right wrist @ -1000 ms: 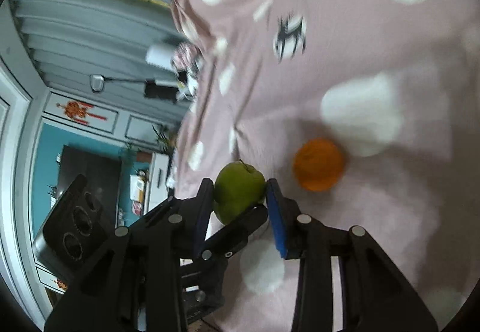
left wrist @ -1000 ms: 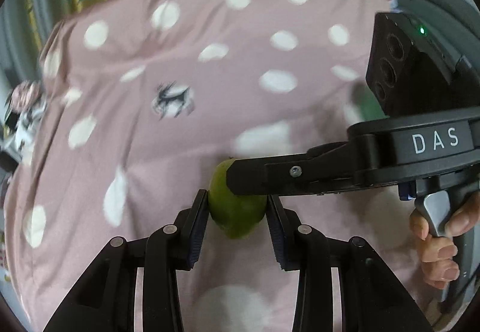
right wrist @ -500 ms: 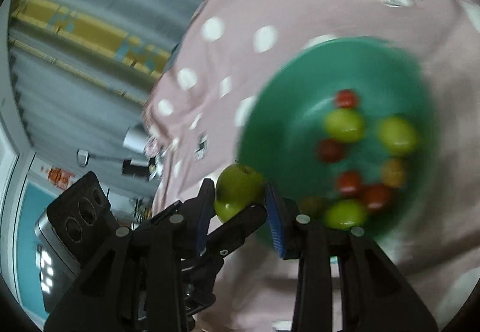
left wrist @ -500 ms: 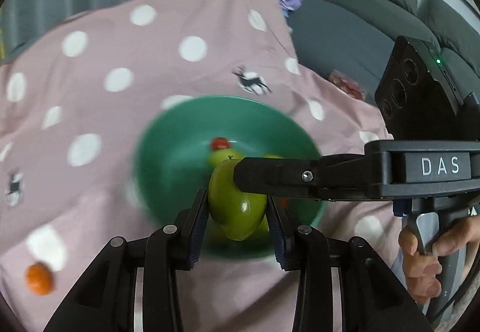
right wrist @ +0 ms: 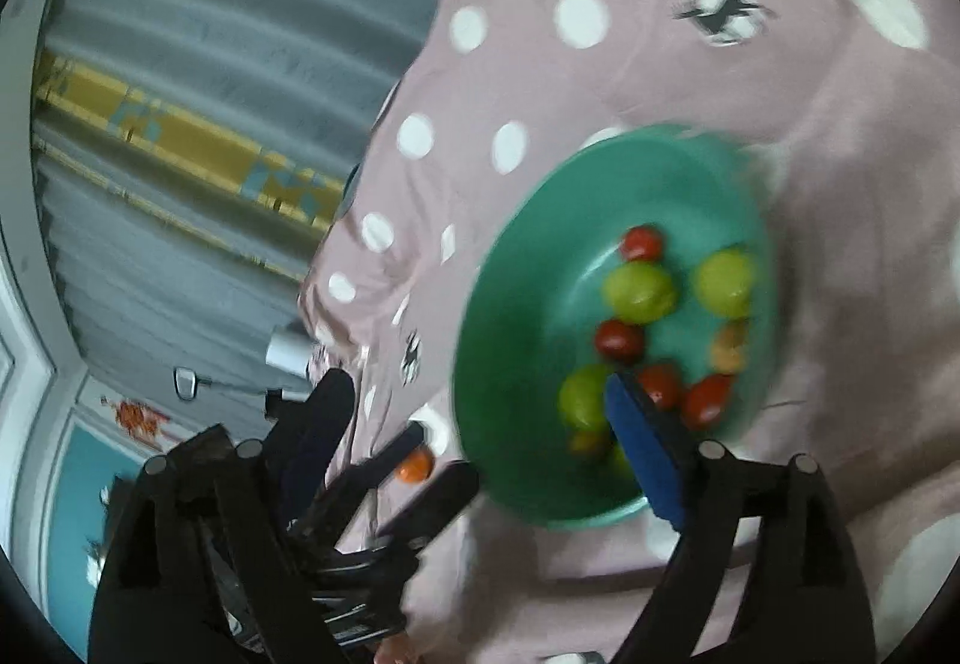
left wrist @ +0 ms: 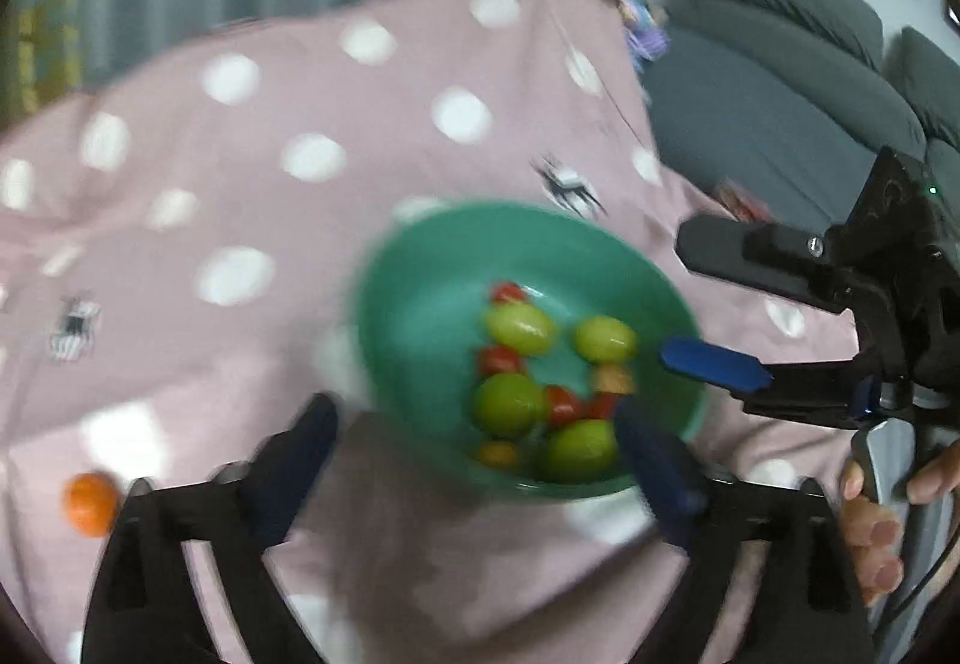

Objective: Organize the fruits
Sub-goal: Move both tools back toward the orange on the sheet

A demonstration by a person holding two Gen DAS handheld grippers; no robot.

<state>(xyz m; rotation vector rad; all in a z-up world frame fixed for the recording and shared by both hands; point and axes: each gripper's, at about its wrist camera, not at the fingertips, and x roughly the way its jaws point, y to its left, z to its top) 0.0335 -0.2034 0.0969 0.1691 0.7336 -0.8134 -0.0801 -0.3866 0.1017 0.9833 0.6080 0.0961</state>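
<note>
A green bowl (left wrist: 420,316) sits on a pink cloth (left wrist: 270,220) with white dots, and it is full of fruit. Inside it are green fruits and small red ones, all lying close together near the middle and the near side. One round green fruit (left wrist: 507,403) lies low in the bowl with a red fruit (left wrist: 564,404) touching its side, and another green fruit (left wrist: 579,451) rests by the near wall. Two more green ones (left wrist: 519,326) lie farther back, side by side. The left gripper (left wrist: 474,460) is held over the near edge of the bowl with its two blue-padded fingers spread wide — nothing is between them. The right gripper (left wrist: 684,298) reaches in from the right side, and its fingers are spread wide too, with one blue pad (left wrist: 714,364) over the bowl's rim. A hand (left wrist: 870,520) holds its handle at the far right. From the right wrist camera, the right gripper (right wrist: 474,412) is loose and holds nothing, and one blue pad (right wrist: 642,454) hangs over the fruit in the bowl (right wrist: 516,334). A small orange fruit (left wrist: 90,502) lies alone on the cloth, well apart from the bowl, off to the left. The same orange fruit (right wrist: 416,464) peeks out between the dark fingers of the left gripper (right wrist: 438,460) in the right camera. A gray sofa (left wrist: 780,81) stands behind the cloth — and gray curtains (right wrist: 240,63) hang at the back. The pictures are a bit blurry.
</note>
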